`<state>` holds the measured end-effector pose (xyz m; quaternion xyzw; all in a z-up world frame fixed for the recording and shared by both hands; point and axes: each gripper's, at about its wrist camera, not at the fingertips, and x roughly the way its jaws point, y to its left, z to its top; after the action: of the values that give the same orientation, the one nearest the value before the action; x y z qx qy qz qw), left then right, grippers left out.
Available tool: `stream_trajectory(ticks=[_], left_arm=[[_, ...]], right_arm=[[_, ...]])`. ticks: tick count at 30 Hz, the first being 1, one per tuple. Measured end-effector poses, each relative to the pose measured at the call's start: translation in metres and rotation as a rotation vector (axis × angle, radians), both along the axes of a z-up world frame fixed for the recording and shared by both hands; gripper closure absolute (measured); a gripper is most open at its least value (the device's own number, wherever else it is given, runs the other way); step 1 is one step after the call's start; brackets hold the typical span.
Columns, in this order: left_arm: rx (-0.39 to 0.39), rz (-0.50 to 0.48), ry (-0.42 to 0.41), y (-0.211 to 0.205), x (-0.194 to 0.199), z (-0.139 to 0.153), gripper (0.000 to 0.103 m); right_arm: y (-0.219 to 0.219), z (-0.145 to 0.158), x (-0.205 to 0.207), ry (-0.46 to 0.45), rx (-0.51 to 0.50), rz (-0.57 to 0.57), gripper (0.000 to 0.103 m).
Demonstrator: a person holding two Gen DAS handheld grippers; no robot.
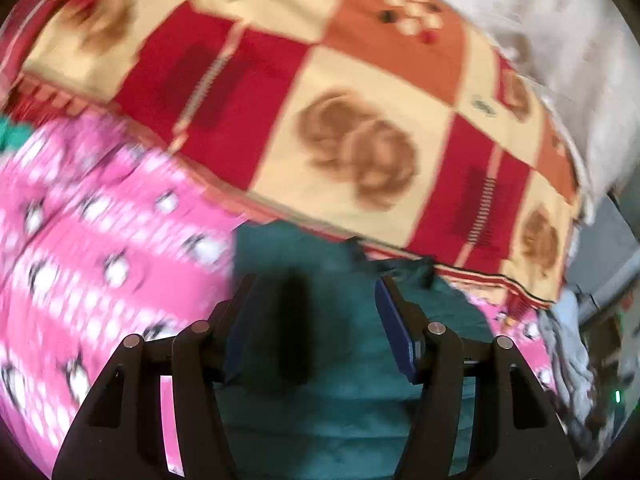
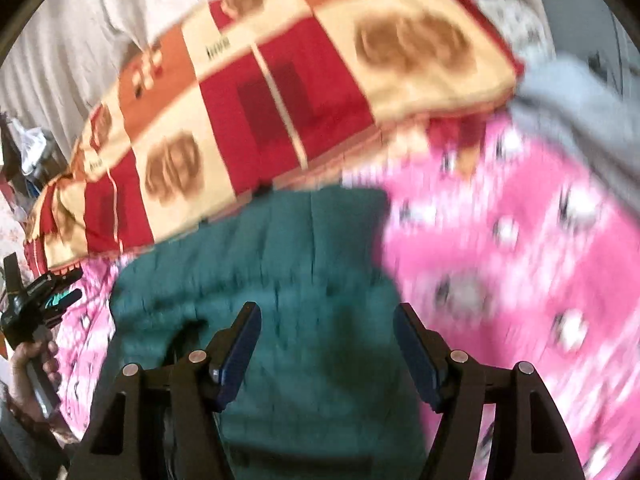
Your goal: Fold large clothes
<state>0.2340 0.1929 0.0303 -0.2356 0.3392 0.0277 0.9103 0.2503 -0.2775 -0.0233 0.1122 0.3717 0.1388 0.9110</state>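
Both claws, left point(image 1: 316, 320) and right point(image 2: 326, 344), gape over teal garment point(image 2: 304, 272).

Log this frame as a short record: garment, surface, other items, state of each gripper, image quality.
garment: teal garment, lying rumpled on the bed
surface: pink patterned sheet
other items: red, cream and orange patchwork pillow beyond the garment; grey cloth at the right of the right wrist view
left gripper: open over the teal garment, nothing between its fingers
right gripper: open over the teal garment, nothing between its fingers
image quality: both views motion-blurred; whether the fingertips touch the fabric cannot be told
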Motion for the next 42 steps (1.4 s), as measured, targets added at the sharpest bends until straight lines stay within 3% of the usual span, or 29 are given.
stream_trajectory(ticks=[2,3,4,8,12,17,21,26,29,31,33,35,37,39,42], left_arm=[[0.085,-0.038,0.007,-0.018,0.020,0.007,0.044],[0.122,-0.039,0.020,-0.026,0.030,0.005,0.044],[0.144,-0.041,0.030,-0.032,0.039,0.000,0.044],[0.173,-0.028,0.115,-0.055,0.063,-0.049,0.044],[0.213,-0.009,0.203,-0.062,0.060,-0.098,0.044],[0.256,-0.022,0.197,-0.059,0.042,-0.123,0.042],[0.307,-0.037,0.207,-0.065,0.034,-0.130,0.042],[0.314,-0.031,0.201,-0.064,0.034,-0.121,0.042],[0.317,0.037,0.125,-0.059,0.028,-0.091,0.042],[0.271,0.056,0.049,-0.055,0.030,-0.067,0.042],[0.256,0.051,0.032,-0.056,0.044,-0.055,0.042],[0.280,0.027,0.074,-0.062,0.061,-0.058,0.042],[0.311,0.016,0.146,-0.065,0.075,-0.076,0.042],[0.292,0.018,0.199,-0.062,0.078,-0.097,0.042],[0.266,0.009,0.183,-0.058,0.071,-0.117,0.039]], right_arm=[[0.007,0.009,0.025,-0.001,-0.041,0.039,0.039],[0.012,0.011,0.037,-0.020,-0.060,0.058,0.050],[0.018,0.013,0.047,-0.044,-0.071,0.068,0.053],[0.045,0.008,0.078,-0.074,-0.014,0.133,0.054],[0.077,-0.019,0.097,-0.016,-0.059,0.188,0.054],[0.082,-0.075,0.094,0.097,-0.112,0.245,0.054],[0.083,-0.093,0.077,0.073,-0.143,0.269,0.054],[0.076,-0.091,0.079,0.115,-0.114,0.285,0.053],[0.077,-0.069,0.081,0.096,-0.135,0.291,0.054],[0.067,-0.035,0.082,-0.010,-0.051,0.255,0.055],[0.061,-0.014,0.090,-0.074,-0.009,0.192,0.055],[0.065,-0.007,0.113,-0.067,-0.004,0.132,0.055],[0.075,-0.016,0.131,-0.022,-0.017,0.136,0.055],[0.083,-0.031,0.144,0.015,-0.054,0.130,0.055],[0.096,-0.063,0.158,0.071,-0.118,0.123,0.055]])
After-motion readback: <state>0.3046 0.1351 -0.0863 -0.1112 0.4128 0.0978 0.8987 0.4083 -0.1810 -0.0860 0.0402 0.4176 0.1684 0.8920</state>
